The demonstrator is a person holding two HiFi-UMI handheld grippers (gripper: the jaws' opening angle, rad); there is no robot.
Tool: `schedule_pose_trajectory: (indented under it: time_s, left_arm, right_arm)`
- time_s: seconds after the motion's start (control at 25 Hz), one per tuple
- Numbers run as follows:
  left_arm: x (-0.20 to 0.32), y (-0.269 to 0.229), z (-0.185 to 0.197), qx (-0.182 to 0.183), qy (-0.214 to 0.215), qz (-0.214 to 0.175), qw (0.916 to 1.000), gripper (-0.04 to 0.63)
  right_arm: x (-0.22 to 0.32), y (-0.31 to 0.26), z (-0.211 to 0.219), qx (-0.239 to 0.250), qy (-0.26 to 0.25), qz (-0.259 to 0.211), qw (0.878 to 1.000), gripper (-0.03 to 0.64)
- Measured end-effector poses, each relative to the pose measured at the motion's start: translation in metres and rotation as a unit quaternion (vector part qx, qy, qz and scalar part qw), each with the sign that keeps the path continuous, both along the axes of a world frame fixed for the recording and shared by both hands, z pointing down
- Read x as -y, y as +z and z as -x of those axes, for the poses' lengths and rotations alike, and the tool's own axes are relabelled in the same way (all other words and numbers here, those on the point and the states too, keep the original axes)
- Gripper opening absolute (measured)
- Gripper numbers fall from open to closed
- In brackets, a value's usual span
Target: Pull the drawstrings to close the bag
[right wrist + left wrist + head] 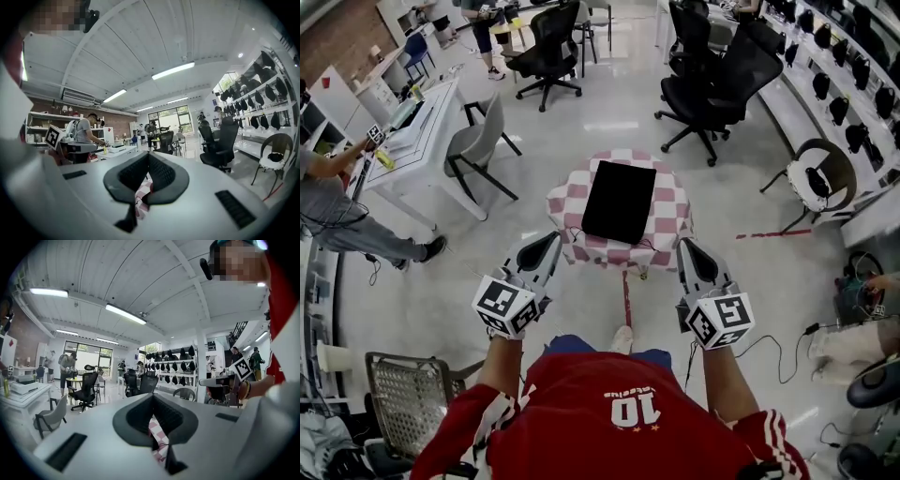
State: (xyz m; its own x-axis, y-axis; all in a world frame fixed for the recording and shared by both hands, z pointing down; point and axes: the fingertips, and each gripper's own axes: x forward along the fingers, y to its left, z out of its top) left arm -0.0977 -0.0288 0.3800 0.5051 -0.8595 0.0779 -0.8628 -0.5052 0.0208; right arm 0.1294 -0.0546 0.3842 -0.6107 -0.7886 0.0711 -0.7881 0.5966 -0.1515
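Bag [619, 201] on worktop [667, 221] lies ahead, lengthwise, midway between left gripper [549, 242] and right gripper [690, 247]. Both jaws closed, empty.

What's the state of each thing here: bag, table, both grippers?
black bag: lying flat on the table, not gripped; whether its mouth is open or drawn can't be told.
table: covered by a red-and-white checkered cloth, carrying only the bag.
left gripper: fingers shut, nothing between them, at the table's near left edge.
right gripper: fingers shut, nothing between them, at the table's near right edge.
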Motion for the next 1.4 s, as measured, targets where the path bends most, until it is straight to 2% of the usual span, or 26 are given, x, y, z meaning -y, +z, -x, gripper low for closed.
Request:
schedule_pose_trajectory:
  time_s: [0.32, 0.68, 0.88, 0.92, 0.96, 1.0, 1.16, 1.4]
  left_arm:
    - [0.044, 0.0, -0.017, 0.005, 0.006, 0.014, 0.9999, 0.006]
    - [0.09, 0.009, -0.011, 0.013, 0.038, 0.014, 0.9991, 0.006]
    - [0.111, 0.004, -0.009, 0.004, 0.053, -0.002, 0.9986, 0.006]
    - [0.113, 0.003, -0.009, 0.005, 0.06, -0.003, 0.9982, 0.009]
    - [0.115, 0.003, -0.01, 0.008, 0.067, -0.003, 0.9977, 0.04]
    - [0.117, 0.003, -0.012, 0.013, 0.075, -0.003, 0.9971, 0.084]
    - [0.126, 0.008, -0.007, 0.033, 0.09, -0.006, 0.9954, 0.126]
    - [0.139, 0.041, 0.003, 0.06, 0.115, 0.024, 0.9913, 0.137]
  right_arm:
    - [0.04, 0.009, -0.017, 0.008, 0.016, 0.012, 1.0, 0.012]
    - [0.07, 0.016, 0.004, -0.018, 0.021, 0.015, 1.0, 0.012]
    - [0.085, 0.015, 0.016, -0.025, 0.019, 0.013, 0.999, 0.014]
    - [0.087, 0.016, 0.02, -0.023, 0.012, 0.013, 1.0, 0.014]
    - [0.088, 0.017, 0.024, -0.021, 0.006, 0.014, 1.0, 0.016]
    - [0.089, 0.018, 0.027, -0.021, 0.001, 0.014, 1.0, 0.023]
    - [0.095, 0.024, 0.04, -0.033, -0.02, 0.015, 0.999, 0.105]
    - [0.102, 0.051, 0.045, -0.07, -0.028, 0.031, 0.997, 0.146]
